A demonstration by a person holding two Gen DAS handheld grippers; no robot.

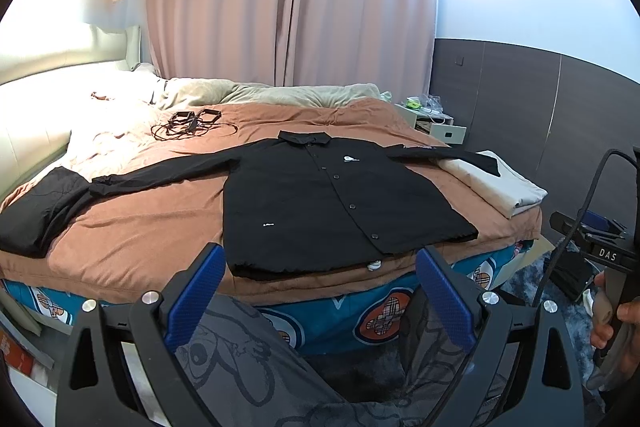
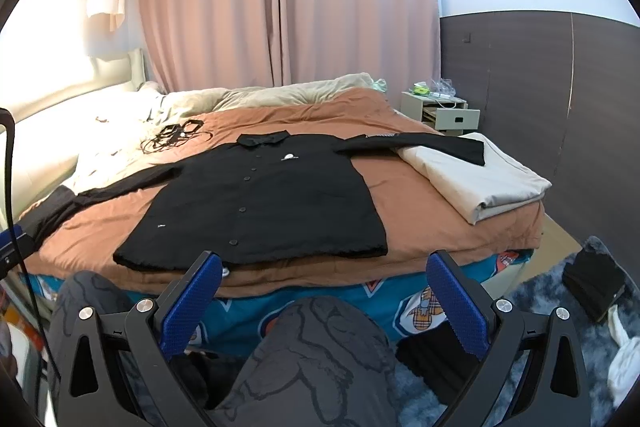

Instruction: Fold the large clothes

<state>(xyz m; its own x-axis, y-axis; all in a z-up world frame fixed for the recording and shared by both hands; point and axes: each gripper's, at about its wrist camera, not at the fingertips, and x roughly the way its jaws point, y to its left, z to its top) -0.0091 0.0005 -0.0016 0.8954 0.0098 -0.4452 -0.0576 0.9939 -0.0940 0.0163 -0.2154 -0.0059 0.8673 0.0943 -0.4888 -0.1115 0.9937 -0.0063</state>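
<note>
A black buttoned jacket (image 1: pixel 320 203) lies flat, front up, on the brown bedspread (image 1: pixel 152 227), sleeves spread to both sides; it also shows in the right wrist view (image 2: pixel 256 211). Its right sleeve (image 2: pixel 424 145) lies over a folded cream sheet (image 2: pixel 480 183). My left gripper (image 1: pixel 320 291) is open and empty, held back from the bed's near edge below the jacket hem. My right gripper (image 2: pixel 324 291) is open and empty, also short of the bed edge. The right gripper's handle (image 1: pixel 612 267) shows at the right edge of the left wrist view.
Black cables and a charger (image 1: pixel 192 123) lie on the far part of the bed. Another dark garment (image 1: pixel 36 211) lies at the bed's left edge. A nightstand (image 2: pixel 444 111) stands at the back right. My knees in grey trousers (image 2: pixel 312 359) are below the grippers.
</note>
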